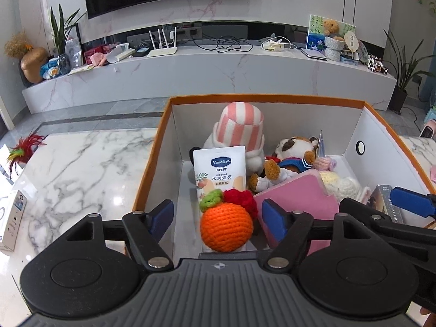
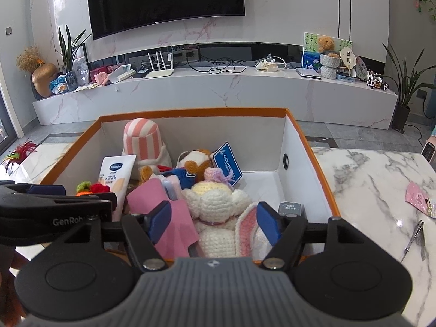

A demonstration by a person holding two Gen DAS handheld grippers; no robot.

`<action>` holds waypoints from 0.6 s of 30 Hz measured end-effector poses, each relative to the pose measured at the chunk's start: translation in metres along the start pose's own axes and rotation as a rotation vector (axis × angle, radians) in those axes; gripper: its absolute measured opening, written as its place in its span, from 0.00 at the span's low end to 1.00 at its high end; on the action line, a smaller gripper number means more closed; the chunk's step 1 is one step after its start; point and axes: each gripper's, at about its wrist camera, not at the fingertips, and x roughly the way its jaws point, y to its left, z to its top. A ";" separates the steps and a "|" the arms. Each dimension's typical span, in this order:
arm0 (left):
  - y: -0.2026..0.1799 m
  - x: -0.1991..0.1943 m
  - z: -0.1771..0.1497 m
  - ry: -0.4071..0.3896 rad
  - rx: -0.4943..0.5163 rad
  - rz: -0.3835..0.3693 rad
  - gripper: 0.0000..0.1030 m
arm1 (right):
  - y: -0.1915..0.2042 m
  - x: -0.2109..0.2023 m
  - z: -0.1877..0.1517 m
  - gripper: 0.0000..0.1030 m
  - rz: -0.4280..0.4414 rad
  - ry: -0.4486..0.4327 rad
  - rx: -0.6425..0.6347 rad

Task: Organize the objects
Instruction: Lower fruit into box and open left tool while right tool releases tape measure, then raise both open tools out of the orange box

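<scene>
Box: orange-rimmed cardboard box [image 1: 152, 160] lies directly ahead of both tongs and already holds most of the objects.
Left tongs: left gripper [image 1: 218, 218] stands released, blue pads apart; crocheted orange [image 1: 226, 226] sits between the pads, untouched on either side, resting in the box's near left corner.
Behind the orange: Vaseline lotion pouch [image 1: 220, 169] stands upright; striped pink-and-white plush [image 1: 242, 125] is further back.
Centre: pink case [image 1: 297, 199] leans just right of the left tongs' right pad; plush dog in blue sailor suit [image 1: 291, 160] lies behind it.
Right tongs: right gripper [image 2: 215, 218] is likewise released; crocheted white bunny [image 2: 218, 204] lies between its pads, with no contact visible.
Right of the right tongs: small grey card box [image 2: 290, 208] sits at the box's near right wall.
Outstanding, left: white carton [image 1: 12, 218] and feather toy [image 1: 21, 150] remain on the marble table [image 1: 81, 163].
Outstanding, right: pink packet [image 2: 419, 199] and nail clipper [image 2: 414, 237] remain on the table.
Progress: judged well advanced; a few stray items are left.
</scene>
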 end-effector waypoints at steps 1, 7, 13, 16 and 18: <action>0.001 -0.001 0.000 0.001 0.001 0.003 0.85 | 0.000 -0.001 0.000 0.69 0.000 -0.001 -0.001; 0.000 -0.008 0.000 -0.011 0.021 0.017 0.87 | 0.002 -0.008 0.000 0.70 -0.005 -0.009 -0.011; 0.000 -0.019 0.000 -0.020 -0.002 -0.008 0.87 | -0.002 -0.019 0.000 0.73 -0.020 -0.023 -0.009; -0.004 -0.025 -0.001 -0.025 0.002 0.002 0.87 | -0.004 -0.025 0.000 0.73 -0.026 -0.030 -0.009; -0.006 -0.029 -0.001 -0.017 0.001 0.004 0.87 | -0.006 -0.029 0.001 0.74 -0.036 -0.033 -0.003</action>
